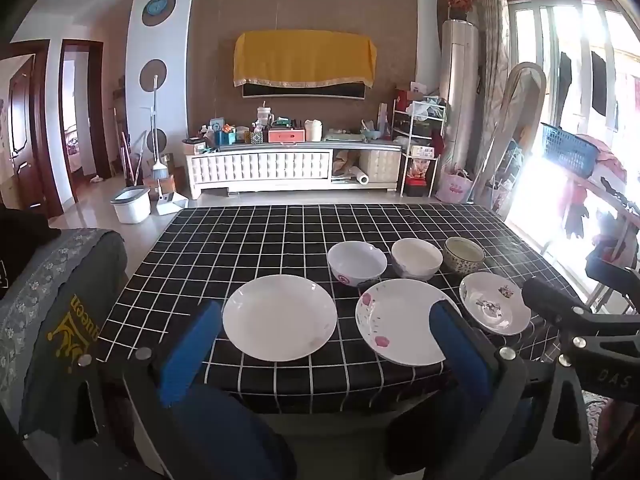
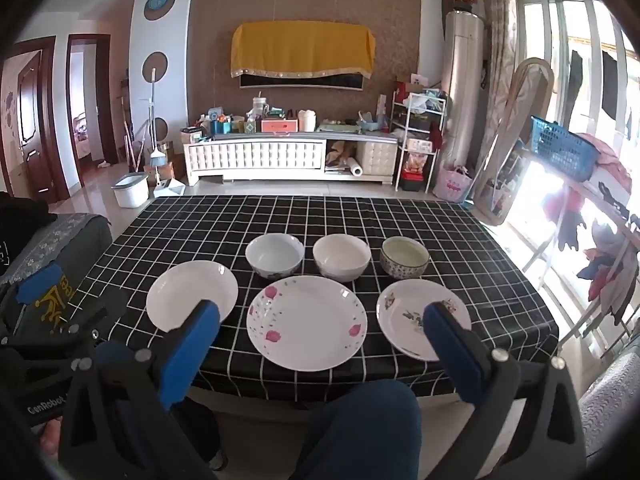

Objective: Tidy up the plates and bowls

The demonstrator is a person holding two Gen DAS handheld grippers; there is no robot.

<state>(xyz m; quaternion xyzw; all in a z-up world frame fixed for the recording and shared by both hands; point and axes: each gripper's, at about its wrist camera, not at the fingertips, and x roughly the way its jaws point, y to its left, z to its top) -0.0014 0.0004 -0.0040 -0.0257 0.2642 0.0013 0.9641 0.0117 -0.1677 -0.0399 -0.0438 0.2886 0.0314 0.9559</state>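
Observation:
On the black checked tablecloth (image 1: 248, 240) lie three plates in a front row: a plain white plate (image 1: 279, 317) (image 2: 192, 295), a pink-flowered plate (image 1: 400, 322) (image 2: 307, 322) and a small patterned plate (image 1: 495, 303) (image 2: 416, 318). Behind them stand three bowls: a white bowl with a red mark (image 1: 357, 263) (image 2: 275, 255), a cream bowl (image 1: 417, 258) (image 2: 341, 257) and a blue-patterned bowl (image 1: 464, 255) (image 2: 405, 262). My left gripper (image 1: 324, 320) is open and empty, held before the table's near edge. My right gripper (image 2: 320, 320) is open and empty too, beside it.
The table's near edge (image 2: 320, 392) is just ahead of both grippers. A sofa with a grey cover (image 1: 60, 300) stands to the left. A drying rack with a blue basket (image 2: 560, 152) stands on the right. My knee (image 2: 360, 432) is below the table edge.

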